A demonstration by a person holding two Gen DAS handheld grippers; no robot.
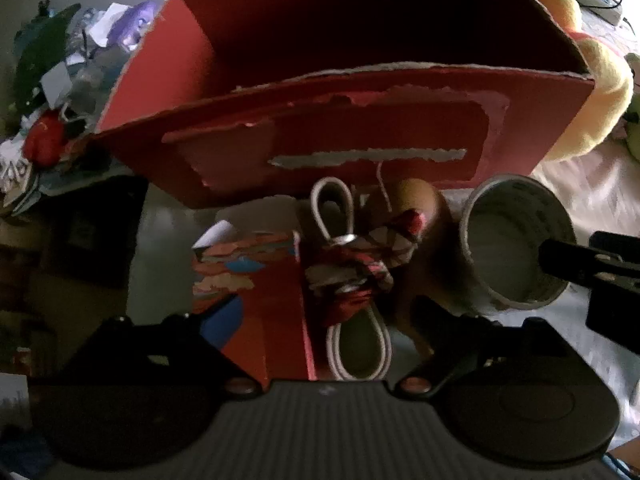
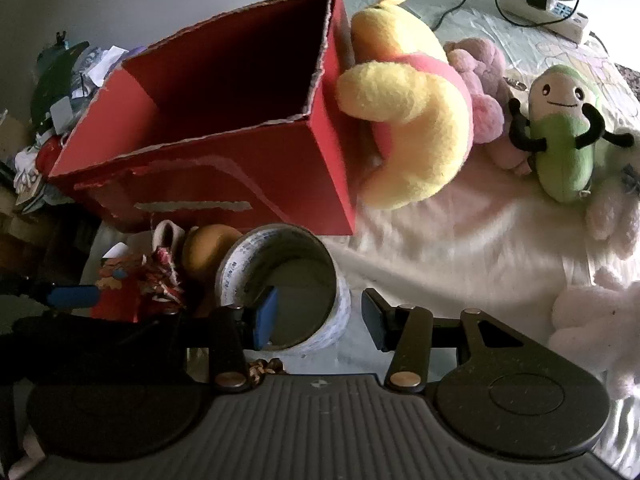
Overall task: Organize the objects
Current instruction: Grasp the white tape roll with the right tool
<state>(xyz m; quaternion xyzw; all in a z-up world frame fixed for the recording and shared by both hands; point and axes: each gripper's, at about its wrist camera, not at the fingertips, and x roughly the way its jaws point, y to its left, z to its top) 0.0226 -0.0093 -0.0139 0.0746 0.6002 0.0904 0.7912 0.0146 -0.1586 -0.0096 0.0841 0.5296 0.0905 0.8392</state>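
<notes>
A torn red cardboard box (image 1: 360, 136) (image 2: 224, 184) stands open-topped on the bed. In front of it lie a small red packet (image 1: 256, 304), a white cord bundle (image 1: 352, 276) (image 2: 160, 268) wrapped in red patterned cloth, an orange-brown round object (image 1: 416, 196) (image 2: 208, 248) and a tape roll (image 1: 516, 200) (image 2: 280, 240). My left gripper (image 1: 328, 312) is open, its fingers either side of the packet and the cord bundle. My right gripper (image 2: 320, 316) is open too, with one blue-padded finger inside the roll and the other outside its wall.
A yellow plush (image 2: 412, 120) leans against the box's right side. Pink (image 2: 480, 72), green (image 2: 564, 132) and white (image 2: 592, 316) plush toys lie further right on the bedsheet. A power strip (image 2: 548, 12) with cables sits at the back right. A clutter pile (image 2: 60, 80) lies left of the box.
</notes>
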